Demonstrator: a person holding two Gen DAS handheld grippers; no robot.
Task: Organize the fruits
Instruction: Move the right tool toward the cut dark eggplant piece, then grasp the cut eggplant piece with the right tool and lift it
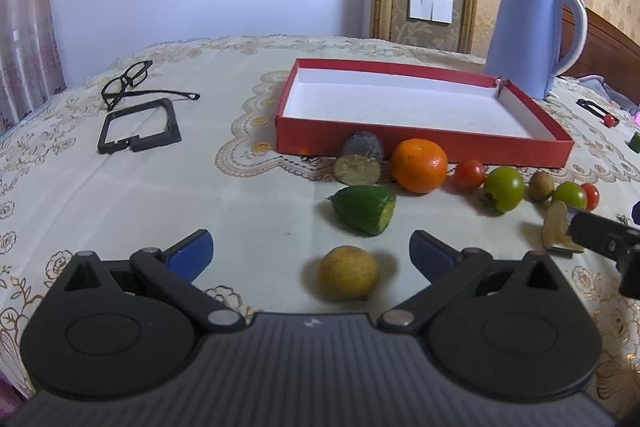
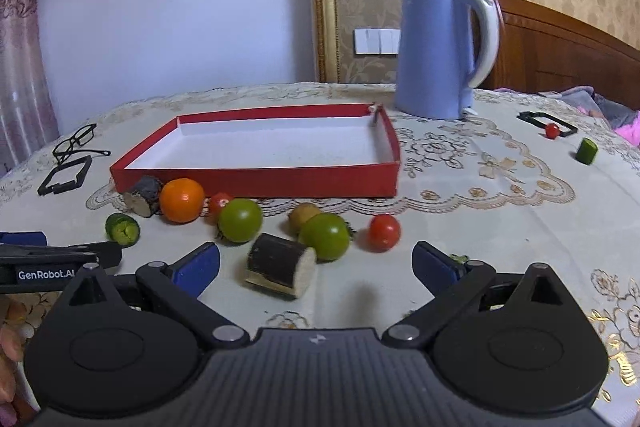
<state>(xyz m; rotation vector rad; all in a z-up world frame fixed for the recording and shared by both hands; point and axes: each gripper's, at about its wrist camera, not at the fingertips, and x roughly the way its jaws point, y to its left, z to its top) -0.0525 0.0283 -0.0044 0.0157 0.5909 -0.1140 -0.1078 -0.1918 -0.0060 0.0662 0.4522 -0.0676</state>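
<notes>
One red tray (image 2: 256, 183), one orange (image 2: 182, 201), three red tomatoes (image 2: 384, 231) (one far right), two green tomatoes (image 2: 240, 220), one kettle (image 2: 434, 55)

Fruits lie loose on my tablecloth before the empty red box (image 2: 256, 183): an orange (image 2: 182, 200), green tomatoes (image 2: 240, 219), red tomatoes (image 2: 384, 231), a cut cucumber end (image 1: 364, 209), a yellowish fruit (image 1: 348, 273).

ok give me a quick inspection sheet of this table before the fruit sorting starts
surface: round table, floral cloth.
job's things: empty red tray; orange, green tomatoes, red tomatoes, cut pieces loose in front; yellow fruit by left gripper.
clutter: glasses, black frame, blue kettle.
grippers: left open; right gripper open around dark cut piece, not touching.
cables: nothing seen.
surroundings: wall, curtain, wall switch, wooden headboard.
</notes>
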